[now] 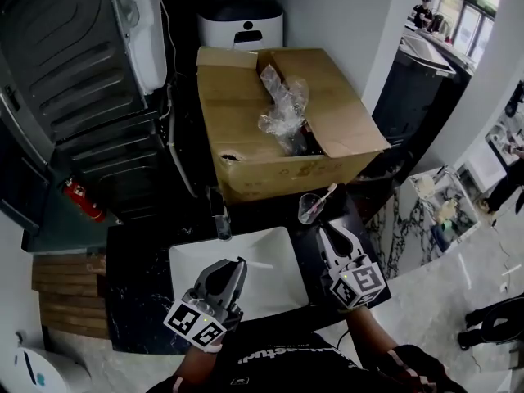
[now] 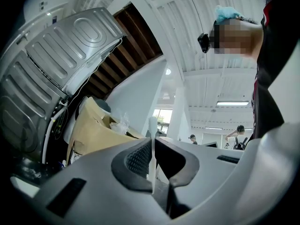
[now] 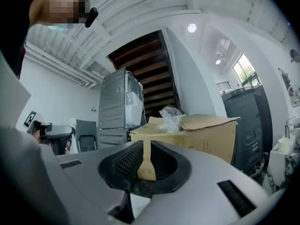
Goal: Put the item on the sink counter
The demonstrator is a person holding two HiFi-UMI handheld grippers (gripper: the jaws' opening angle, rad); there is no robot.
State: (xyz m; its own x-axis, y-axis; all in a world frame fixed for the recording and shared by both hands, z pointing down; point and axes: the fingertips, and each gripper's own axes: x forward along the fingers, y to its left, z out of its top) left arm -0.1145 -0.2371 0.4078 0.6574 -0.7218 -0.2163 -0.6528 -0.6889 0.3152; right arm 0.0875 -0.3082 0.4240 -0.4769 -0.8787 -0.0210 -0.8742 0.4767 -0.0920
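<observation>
A black marble sink counter [image 1: 137, 289] holds a white basin [image 1: 274, 256] with a faucet [image 1: 219, 216] at its back rim. A clear cup [image 1: 309, 210] with a toothbrush [image 1: 327, 194] stands on the counter right of the faucet. My left gripper [image 1: 232, 262] hovers over the basin's front. In the left gripper view [image 2: 152, 154] its jaws are shut on a thin white stick [image 2: 152, 123] that pokes out past the tips. My right gripper [image 1: 332, 234] is over the counter just in front of the cup. In the right gripper view [image 3: 146, 156] a narrow gap shows between its jaws, with nothing in it.
An open cardboard box [image 1: 270, 133] with crumpled clear plastic [image 1: 283, 105] stands behind the counter. A white appliance [image 1: 242, 21] is behind the box. A grey machine's ribbed back [image 1: 78, 88] fills the left, with a red extinguisher [image 1: 83, 200] below. A pale marble floor lies to the right.
</observation>
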